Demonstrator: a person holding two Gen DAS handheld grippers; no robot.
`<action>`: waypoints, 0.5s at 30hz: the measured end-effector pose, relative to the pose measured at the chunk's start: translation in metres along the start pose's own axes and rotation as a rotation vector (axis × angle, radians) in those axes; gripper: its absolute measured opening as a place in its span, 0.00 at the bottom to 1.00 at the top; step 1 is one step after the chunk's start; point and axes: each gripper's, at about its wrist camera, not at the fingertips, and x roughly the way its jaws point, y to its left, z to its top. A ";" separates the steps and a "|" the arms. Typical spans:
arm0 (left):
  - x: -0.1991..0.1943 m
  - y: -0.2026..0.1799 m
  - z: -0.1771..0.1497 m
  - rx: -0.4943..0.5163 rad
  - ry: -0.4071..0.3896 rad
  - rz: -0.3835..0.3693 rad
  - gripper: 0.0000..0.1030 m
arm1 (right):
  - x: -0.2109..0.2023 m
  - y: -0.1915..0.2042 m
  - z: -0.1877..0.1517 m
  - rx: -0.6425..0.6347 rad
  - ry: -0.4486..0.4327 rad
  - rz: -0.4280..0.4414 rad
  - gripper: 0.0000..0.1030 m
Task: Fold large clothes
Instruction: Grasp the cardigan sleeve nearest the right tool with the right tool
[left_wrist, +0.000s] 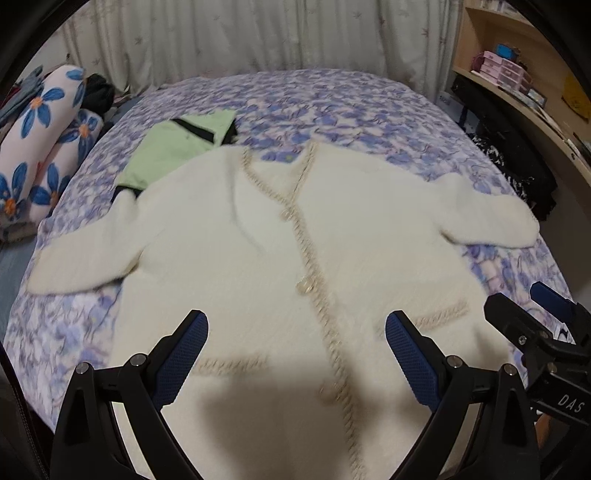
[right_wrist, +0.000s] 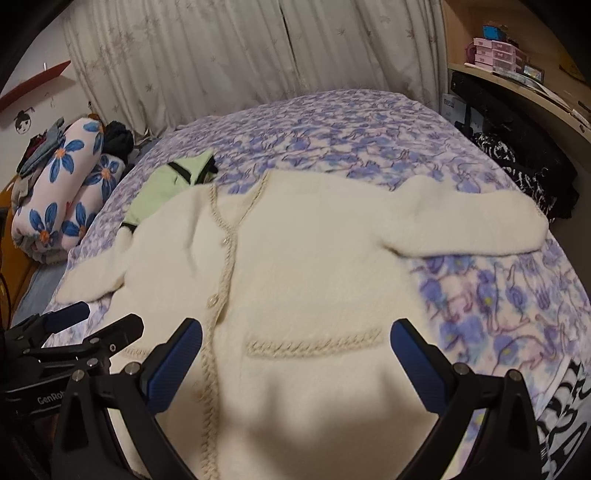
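Observation:
A fluffy white cardigan with beige braided trim and clear buttons lies spread flat, front up, on the bed, sleeves stretched out to both sides. It also shows in the right wrist view. My left gripper is open and empty, hovering above the cardigan's lower hem. My right gripper is open and empty above the right pocket trim; it also appears at the right edge of the left wrist view. The left gripper shows at the left of the right wrist view.
A folded green garment with black trim lies beyond the cardigan's left shoulder on the purple floral bedspread. Rolled flower-print bedding sits left of the bed. Shelves with boxes and dark clothes stand at the right. Curtains hang behind.

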 end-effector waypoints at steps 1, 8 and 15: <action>0.001 -0.004 0.005 0.011 -0.010 0.000 0.93 | 0.000 -0.006 0.005 0.006 -0.005 -0.002 0.99; 0.019 -0.038 0.049 0.082 -0.062 -0.015 0.93 | 0.002 -0.055 0.035 0.046 -0.035 -0.035 0.99; 0.045 -0.075 0.092 0.144 -0.154 -0.049 0.93 | 0.020 -0.132 0.067 0.162 -0.037 -0.123 0.96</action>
